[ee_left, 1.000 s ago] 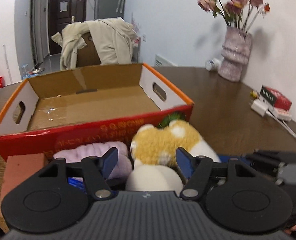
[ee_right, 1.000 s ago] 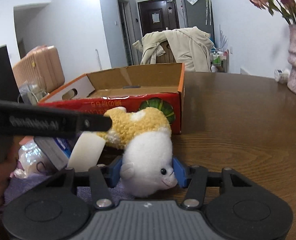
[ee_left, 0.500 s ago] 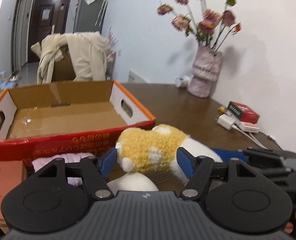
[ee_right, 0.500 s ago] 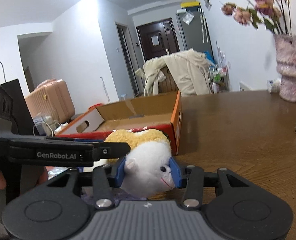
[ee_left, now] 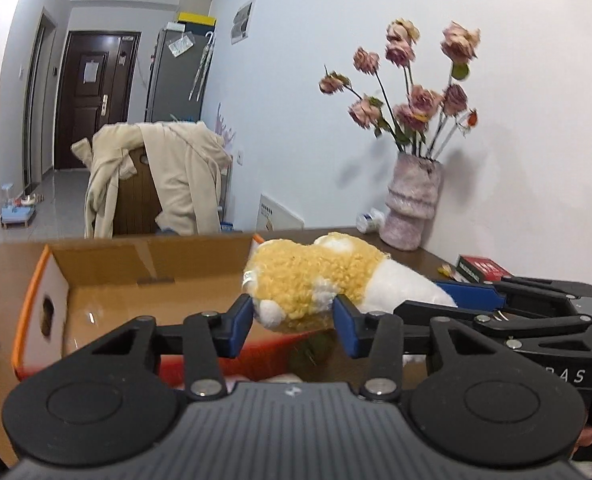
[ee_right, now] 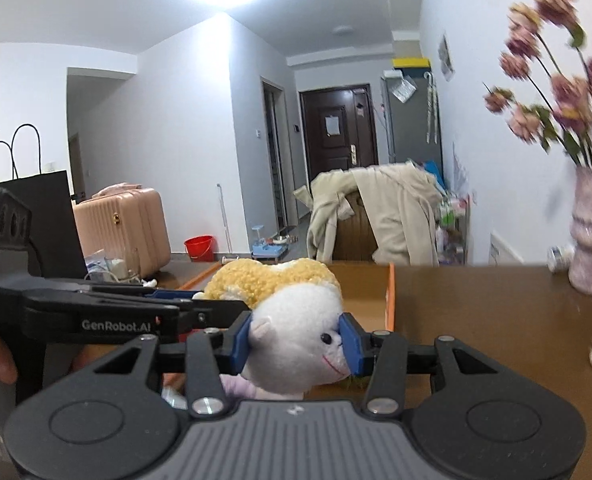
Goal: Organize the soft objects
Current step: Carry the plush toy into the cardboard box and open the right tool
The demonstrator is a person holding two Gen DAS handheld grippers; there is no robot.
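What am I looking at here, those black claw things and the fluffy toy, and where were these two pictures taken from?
There is no robot: a person holds a two-finger gripper in each hand, and a wide-angle camera on each one looks along its blue fingers. One picture is from the left gripper, whose jaws are closing on the yellow woolly end of a plush toy. The other is from the right gripper, whose fingers squeeze the toy's white head. So both hold one toy, raised in front of an open cardboard box on a brown wooden table. A vase of dried flowers stands by the wall.
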